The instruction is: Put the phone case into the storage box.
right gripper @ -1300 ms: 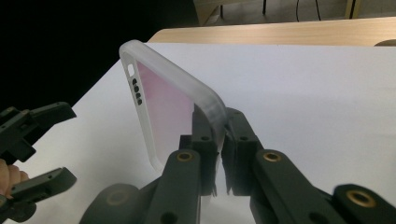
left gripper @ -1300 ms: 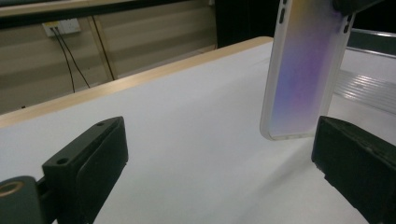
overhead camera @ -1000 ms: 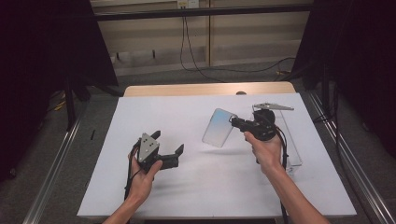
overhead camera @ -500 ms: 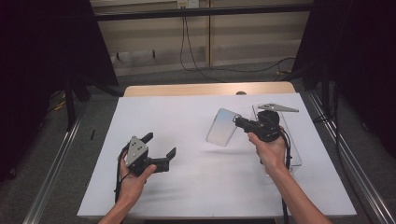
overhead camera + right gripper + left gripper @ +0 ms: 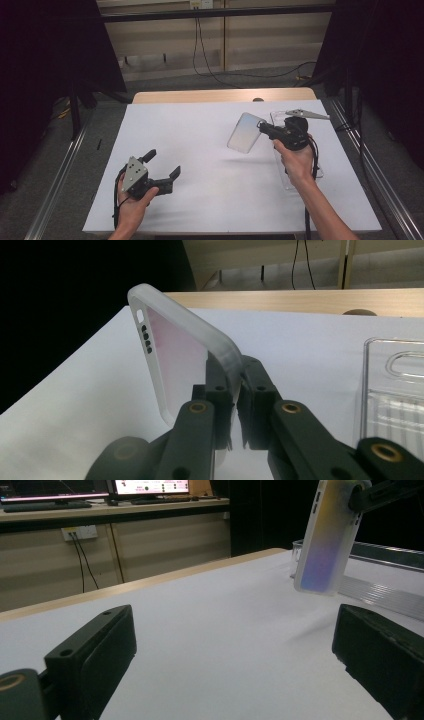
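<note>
Translucent frosted phone case (image 5: 244,132), rounded-corner rectangle of soft matte plastic, is held off the white matte table cover (image 5: 200,145) by the right gripper (image 5: 261,128), whose black jaws are clamped on one edge of the case. The case sits just left of the clear moulded plastic packaging tray (image 5: 295,170), which lies flat on the cover under the right hand (image 5: 296,161).

The case's long axis runs from the far right down toward the near left in the high view, tilted, with its open face turned toward the left gripper (image 5: 164,169).

The right gripper view shows what the high view cannot: the case rim (image 5: 150,340) with a small cut-out and a row of dark button holes, a pinkish tint inside, jaw pads pressing the thin wall from both sides. The left gripper view adds an iridescent purple-yellow sheen on the case (image 5: 327,540), the case hanging clear above the cover.

The left gripper's jaws stand wide apart with nothing between them, well away from the tray, near the front-left of the cover. Wooden table edge (image 5: 225,95) lies beyond the tray.
</note>
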The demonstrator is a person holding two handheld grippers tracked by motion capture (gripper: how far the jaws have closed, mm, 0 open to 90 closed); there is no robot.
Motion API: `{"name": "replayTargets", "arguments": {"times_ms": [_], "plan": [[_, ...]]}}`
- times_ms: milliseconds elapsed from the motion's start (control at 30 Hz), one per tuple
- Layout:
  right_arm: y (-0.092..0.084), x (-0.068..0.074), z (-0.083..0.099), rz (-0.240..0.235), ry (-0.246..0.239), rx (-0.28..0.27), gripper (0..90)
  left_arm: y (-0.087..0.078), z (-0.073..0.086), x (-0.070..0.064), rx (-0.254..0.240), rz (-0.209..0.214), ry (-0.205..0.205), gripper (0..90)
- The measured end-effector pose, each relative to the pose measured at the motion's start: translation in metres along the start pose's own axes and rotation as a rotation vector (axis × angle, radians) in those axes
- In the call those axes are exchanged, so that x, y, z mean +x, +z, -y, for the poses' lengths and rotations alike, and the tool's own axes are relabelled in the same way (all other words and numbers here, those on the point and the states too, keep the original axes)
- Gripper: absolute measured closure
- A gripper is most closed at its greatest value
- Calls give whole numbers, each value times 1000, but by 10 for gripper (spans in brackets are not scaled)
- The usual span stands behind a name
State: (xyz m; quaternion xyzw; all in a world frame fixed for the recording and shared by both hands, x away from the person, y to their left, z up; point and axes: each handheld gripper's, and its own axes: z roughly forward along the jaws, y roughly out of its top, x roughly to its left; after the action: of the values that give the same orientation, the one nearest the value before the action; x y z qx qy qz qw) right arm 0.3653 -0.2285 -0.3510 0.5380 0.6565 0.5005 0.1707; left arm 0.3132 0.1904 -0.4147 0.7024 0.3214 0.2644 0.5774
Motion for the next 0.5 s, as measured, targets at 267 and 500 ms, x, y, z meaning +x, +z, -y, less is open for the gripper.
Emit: {"name": "replayTargets", "arguments": {"times_ms": [267,500], "plan": [[-6,-3,-9,3,-17,-21,842,-5,5,14,-17,-29,-40,53],[-14,-9,-19,41,-33,-26,842,-20,9,17,-3,-38,-42,48]]}}
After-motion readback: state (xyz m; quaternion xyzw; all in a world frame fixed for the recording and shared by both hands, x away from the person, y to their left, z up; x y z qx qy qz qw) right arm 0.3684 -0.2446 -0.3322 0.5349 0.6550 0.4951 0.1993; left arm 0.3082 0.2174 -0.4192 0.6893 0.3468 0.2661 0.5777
